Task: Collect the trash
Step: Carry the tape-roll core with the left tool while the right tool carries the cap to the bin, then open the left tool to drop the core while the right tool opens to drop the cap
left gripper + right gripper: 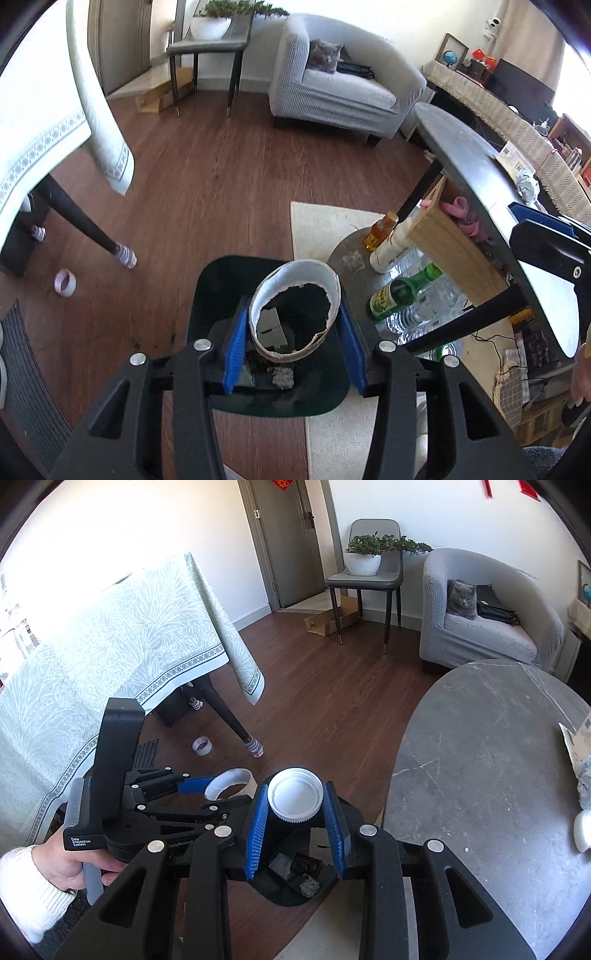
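Room: living room with dark wood floor [207, 184], grey armchair [347, 88] at 12 o'clock with a cat [325, 55] on the seat, clothed table [110, 657] at 9 o'clock, grey stone table [487, 760] at 3 o'clock.
Bin: dark trash bin [207, 291] on the floor, directly beneath both grippers; scraps of paper and crumpled bits already inside.
Left gripper [293, 317]: clamped on a torn paper cup [295, 277], blue pads pressing its sides at 9 and 3 o'clock, mouth facing the camera, hanging over the bin opening.
Paper cup handling: light, thin-walled, bottom ripped open; likely to crush under a firm squeeze, so hold across the sides only lightly. Should drop freely on release.
Right gripper [295, 812]: clamped on a dark bottle with a white ribbed cap [294, 799], pads on the neck just under the cap, also above the bin.
Bottle handling: stiff, probably smooth and a little slippery; the cap's ledge above the pads helps against sliding. Weight hard to judge, contents not visible.
Elsewhere: tape roll [202, 746] on the floor at 10 o'clock; green glass bottle [402, 291] and clear plastic bottles under the stone table.
Stage: apparently ready for release into the bin.
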`<action>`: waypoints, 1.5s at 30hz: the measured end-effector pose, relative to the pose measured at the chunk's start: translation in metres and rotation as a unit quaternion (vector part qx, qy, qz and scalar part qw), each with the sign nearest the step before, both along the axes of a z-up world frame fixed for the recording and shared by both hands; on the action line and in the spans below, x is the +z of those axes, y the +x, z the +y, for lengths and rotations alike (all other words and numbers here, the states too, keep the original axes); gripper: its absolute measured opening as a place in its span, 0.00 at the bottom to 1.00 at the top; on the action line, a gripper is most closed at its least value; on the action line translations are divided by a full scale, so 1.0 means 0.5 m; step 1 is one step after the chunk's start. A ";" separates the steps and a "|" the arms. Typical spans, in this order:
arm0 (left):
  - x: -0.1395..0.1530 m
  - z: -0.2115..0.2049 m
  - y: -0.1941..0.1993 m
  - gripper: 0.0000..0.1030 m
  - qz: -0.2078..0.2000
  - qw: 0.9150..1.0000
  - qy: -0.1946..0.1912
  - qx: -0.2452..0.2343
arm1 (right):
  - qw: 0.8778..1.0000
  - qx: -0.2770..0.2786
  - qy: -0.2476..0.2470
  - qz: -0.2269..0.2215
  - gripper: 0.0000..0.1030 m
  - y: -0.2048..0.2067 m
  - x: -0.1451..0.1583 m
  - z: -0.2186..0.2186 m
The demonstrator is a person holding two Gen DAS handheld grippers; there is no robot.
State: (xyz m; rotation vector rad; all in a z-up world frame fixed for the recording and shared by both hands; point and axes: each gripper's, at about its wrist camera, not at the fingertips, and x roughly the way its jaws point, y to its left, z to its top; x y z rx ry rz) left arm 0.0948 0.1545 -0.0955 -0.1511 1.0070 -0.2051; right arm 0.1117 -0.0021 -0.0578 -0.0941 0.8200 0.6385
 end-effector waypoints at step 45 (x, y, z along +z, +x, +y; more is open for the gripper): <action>-0.065 0.047 -0.017 0.53 0.052 0.997 0.050 0.034 | 0.997 0.016 -0.053 0.054 0.29 0.036 -0.120 0.126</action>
